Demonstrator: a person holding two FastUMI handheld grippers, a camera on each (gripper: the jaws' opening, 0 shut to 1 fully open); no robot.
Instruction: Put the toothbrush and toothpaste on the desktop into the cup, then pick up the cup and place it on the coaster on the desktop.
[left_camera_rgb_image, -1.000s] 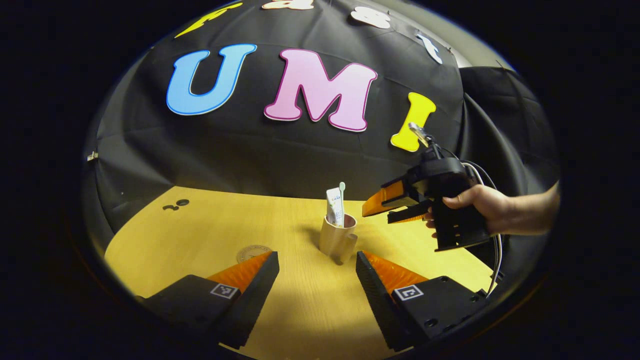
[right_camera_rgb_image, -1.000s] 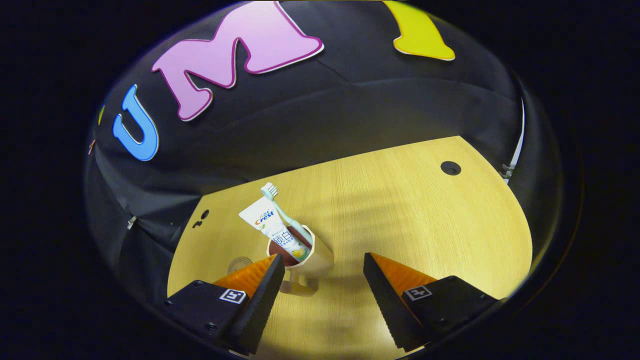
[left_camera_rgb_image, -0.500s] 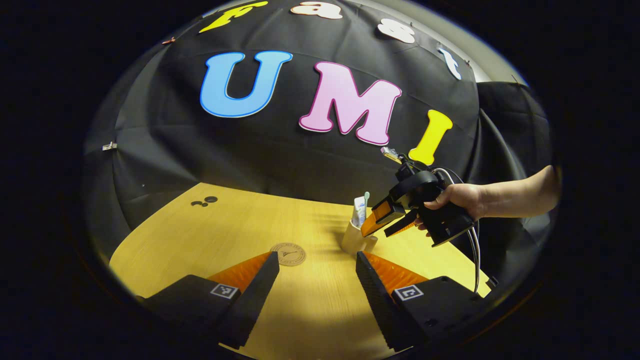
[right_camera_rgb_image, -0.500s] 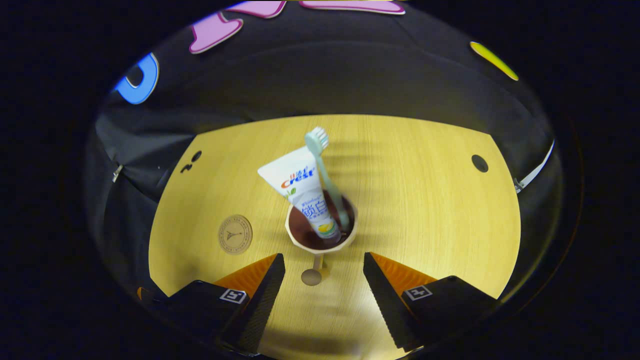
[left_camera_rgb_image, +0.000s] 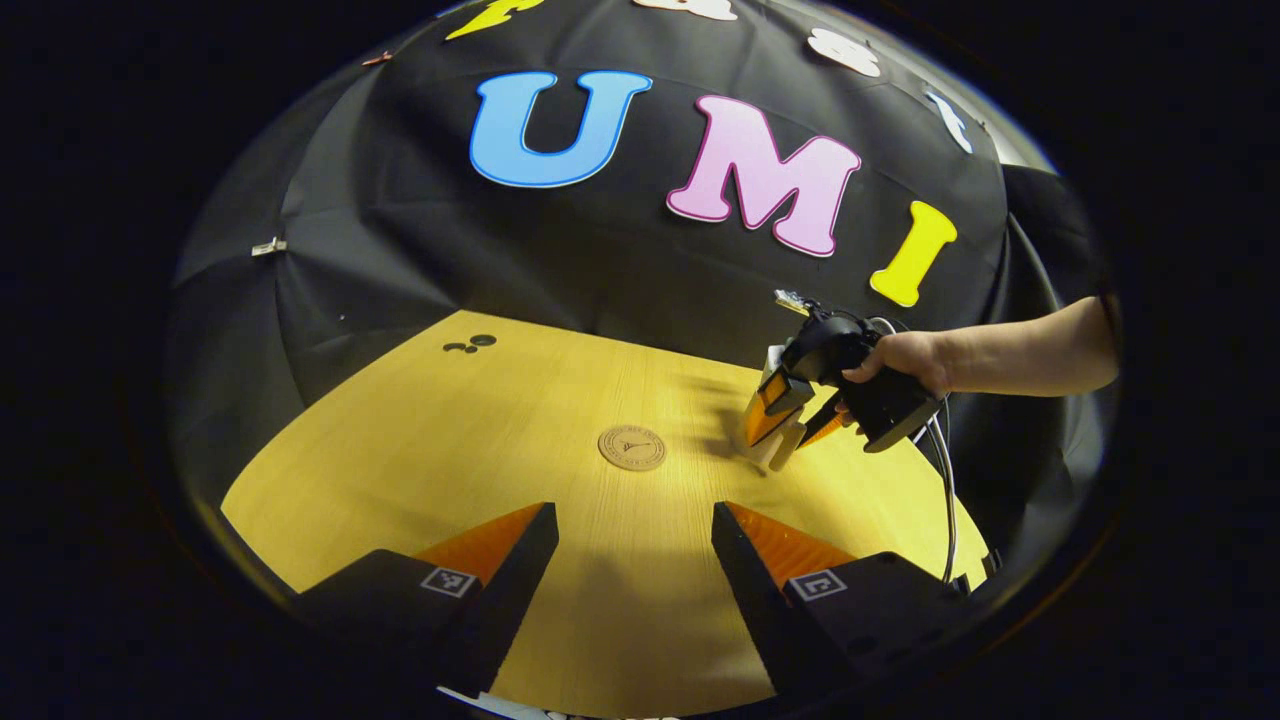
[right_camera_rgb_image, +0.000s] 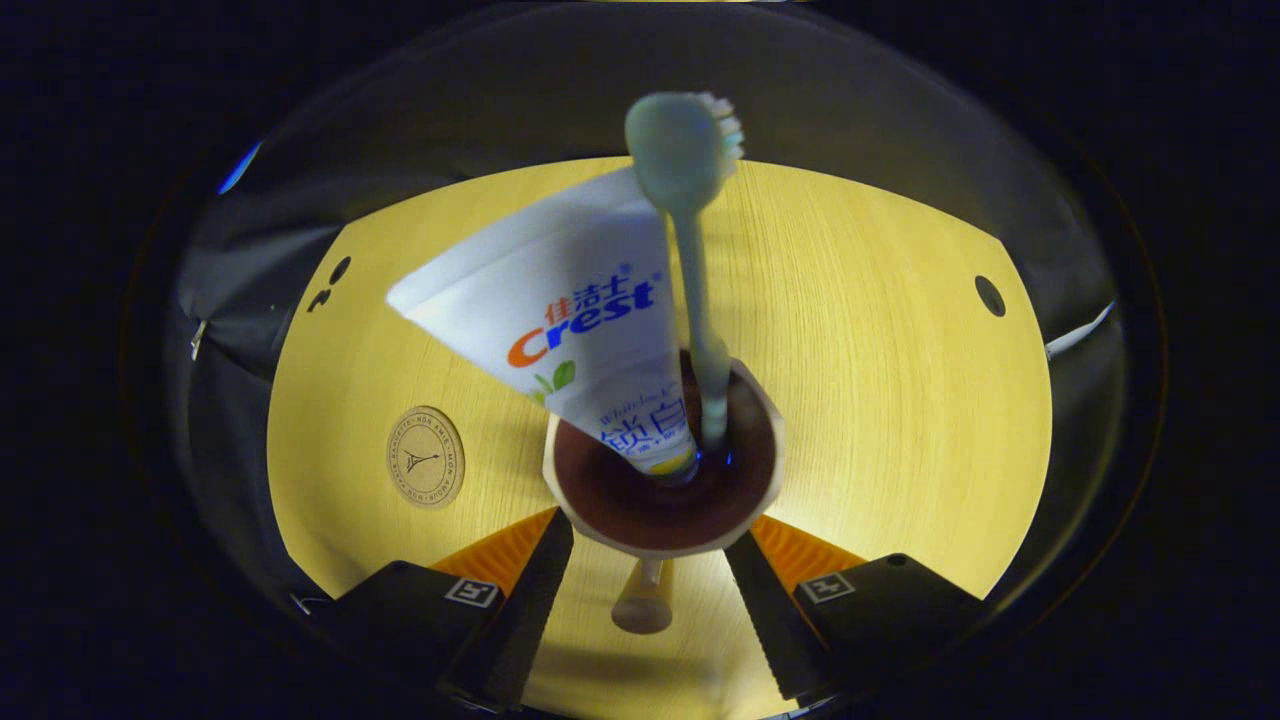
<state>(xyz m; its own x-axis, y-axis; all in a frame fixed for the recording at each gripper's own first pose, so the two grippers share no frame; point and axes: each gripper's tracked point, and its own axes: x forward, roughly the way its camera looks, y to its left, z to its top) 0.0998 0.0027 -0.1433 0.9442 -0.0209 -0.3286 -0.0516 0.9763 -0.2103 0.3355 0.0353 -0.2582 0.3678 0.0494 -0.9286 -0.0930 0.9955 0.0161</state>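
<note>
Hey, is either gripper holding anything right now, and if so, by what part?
Nothing is clearly held. The right gripper straddles the cup with its fingers beside the wall and handle, and contact cannot be told. The left gripper is open over the desktop.

Place: a recording booth, staged rather than lived in
Walls: black cloth (left_camera_rgb_image: 420, 270) draped all round
Surface: bare wooden tabletop (left_camera_rgb_image: 480, 440) with cable holes (right_camera_rgb_image: 989, 296)
</note>
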